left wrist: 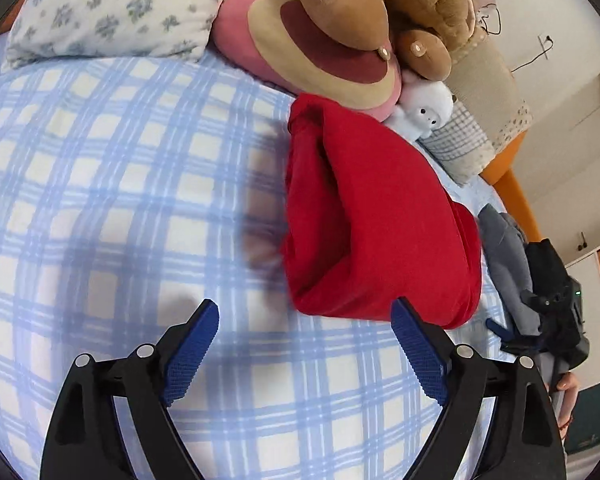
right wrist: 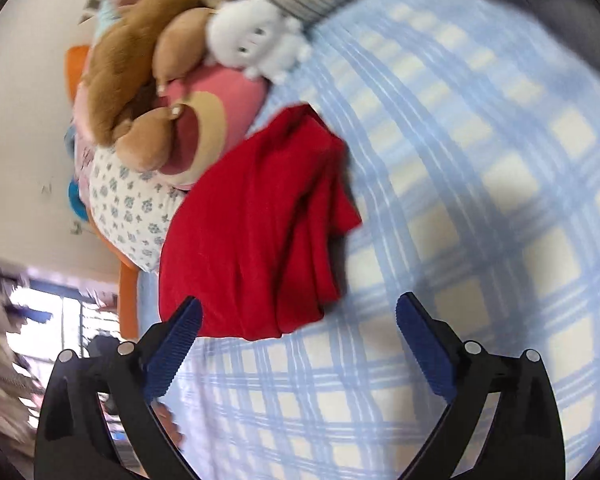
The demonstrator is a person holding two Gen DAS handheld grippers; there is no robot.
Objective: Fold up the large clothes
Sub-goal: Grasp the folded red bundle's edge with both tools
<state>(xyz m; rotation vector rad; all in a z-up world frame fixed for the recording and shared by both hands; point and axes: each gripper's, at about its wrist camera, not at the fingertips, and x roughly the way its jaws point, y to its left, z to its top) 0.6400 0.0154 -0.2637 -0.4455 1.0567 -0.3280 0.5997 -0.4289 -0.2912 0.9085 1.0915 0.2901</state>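
Note:
A red garment (left wrist: 376, 224) lies folded into a thick bundle on the blue checked bedsheet (left wrist: 112, 184), close to the plush toys. My left gripper (left wrist: 304, 312) stands open just short of the bundle's near edge, nothing between its blue pads (left wrist: 190, 356). In the right wrist view the same red garment (right wrist: 256, 232) lies ahead and to the left on the bedsheet (right wrist: 480, 208). My right gripper (right wrist: 298, 308) is open too, its left fingertip at the bundle's near corner, with only sheet and the garment's edge in the gap. The other gripper, held by a hand, shows at the right edge of the left wrist view.
A flowered pillow (left wrist: 112, 8), a pink round cushion (left wrist: 312, 48), a brown plush toy (left wrist: 416, 4) and a small white plush (left wrist: 424, 114) crowd the head of the bed. Grey clothing (left wrist: 508, 264) lies at the bed's right edge by the orange frame (left wrist: 508, 184).

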